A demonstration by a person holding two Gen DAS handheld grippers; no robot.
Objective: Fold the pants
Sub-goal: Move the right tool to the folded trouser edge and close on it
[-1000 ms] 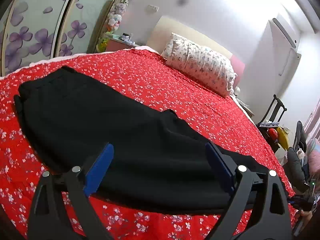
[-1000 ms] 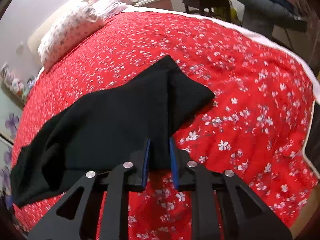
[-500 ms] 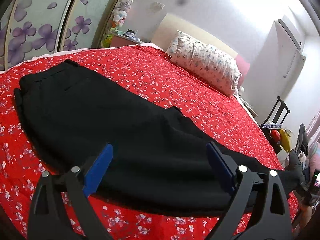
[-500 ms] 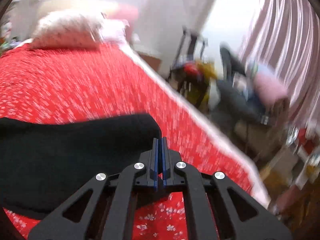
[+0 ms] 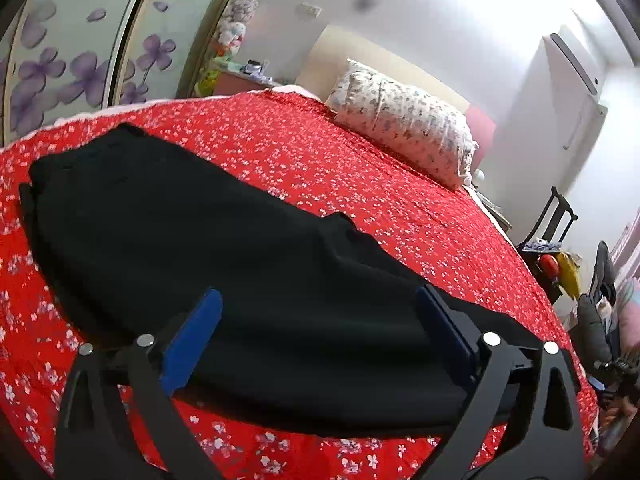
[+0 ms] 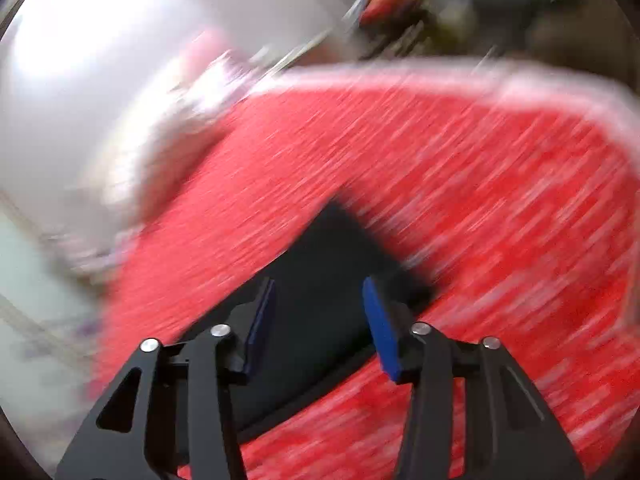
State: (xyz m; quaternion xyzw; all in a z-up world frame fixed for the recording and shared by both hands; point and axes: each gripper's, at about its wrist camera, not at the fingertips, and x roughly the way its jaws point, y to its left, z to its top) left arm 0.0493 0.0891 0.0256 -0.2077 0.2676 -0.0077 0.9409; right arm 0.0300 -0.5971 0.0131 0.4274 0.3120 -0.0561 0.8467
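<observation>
Black pants [image 5: 240, 264] lie flat on the red flowered bedspread [image 5: 360, 168], folded lengthwise, waist at the far left and legs running right. My left gripper [image 5: 316, 320] is open and empty, hovering over the pants' near edge. In the blurred right wrist view, my right gripper [image 6: 320, 312] is open, its blue pads on either side of the leg end of the pants [image 6: 332, 280], not holding it.
A flowered pillow [image 5: 404, 124] lies at the head of the bed. A wardrobe with purple flowers [image 5: 80, 60] stands at left. A chair with clutter [image 5: 560, 256] is beyond the bed's right edge [image 6: 520, 76].
My right gripper, shut on the pants' leg end half a second ago, has opened and swung fast. The left gripper has barely moved.
</observation>
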